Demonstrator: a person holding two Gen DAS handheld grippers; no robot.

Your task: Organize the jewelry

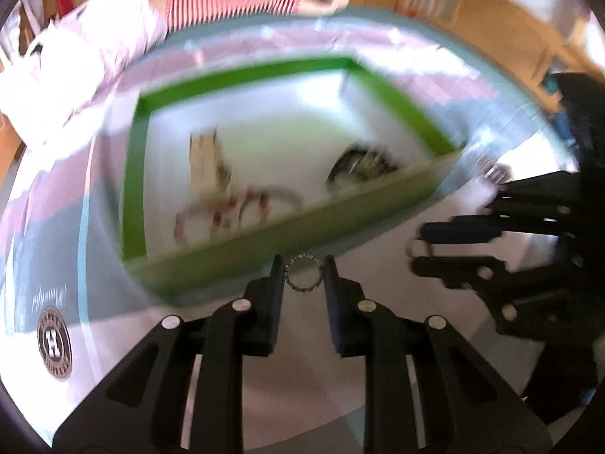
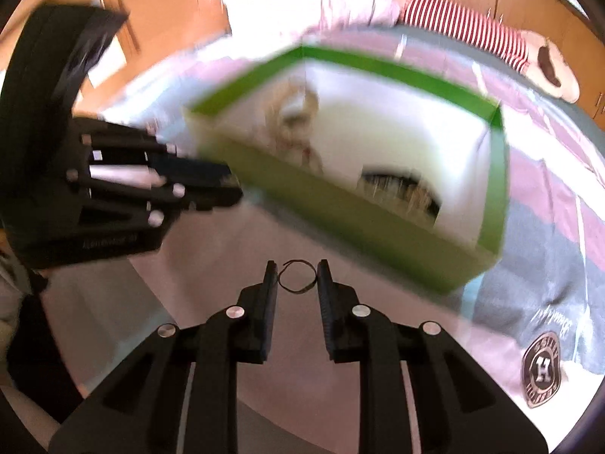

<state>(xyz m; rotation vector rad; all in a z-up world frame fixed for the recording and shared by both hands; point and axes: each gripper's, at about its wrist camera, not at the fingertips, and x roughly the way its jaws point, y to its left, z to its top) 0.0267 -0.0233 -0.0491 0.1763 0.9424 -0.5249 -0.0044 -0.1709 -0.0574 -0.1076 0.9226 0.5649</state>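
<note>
The left tool is closest to its own camera, its fingers pinching a ring with a studded band, held upright between the tips. Just beyond it stands a green box with a white inside, on a pink and grey cloth that bears a round logo. In the box lie a reddish beaded piece beside a beige card, and, toward the right wall, a dark coiled bracelet; blur hides their detail. The right tool shows at the right edge of this view, near the box's front corner.

In the right wrist view the right tool grips a thin wire ring between its fingertips, in front of the box. The left tool reaches in from the left, close to the box's near corner. A striped cloth lies past the box. Both rings are outside the box, clear of the cloth
</note>
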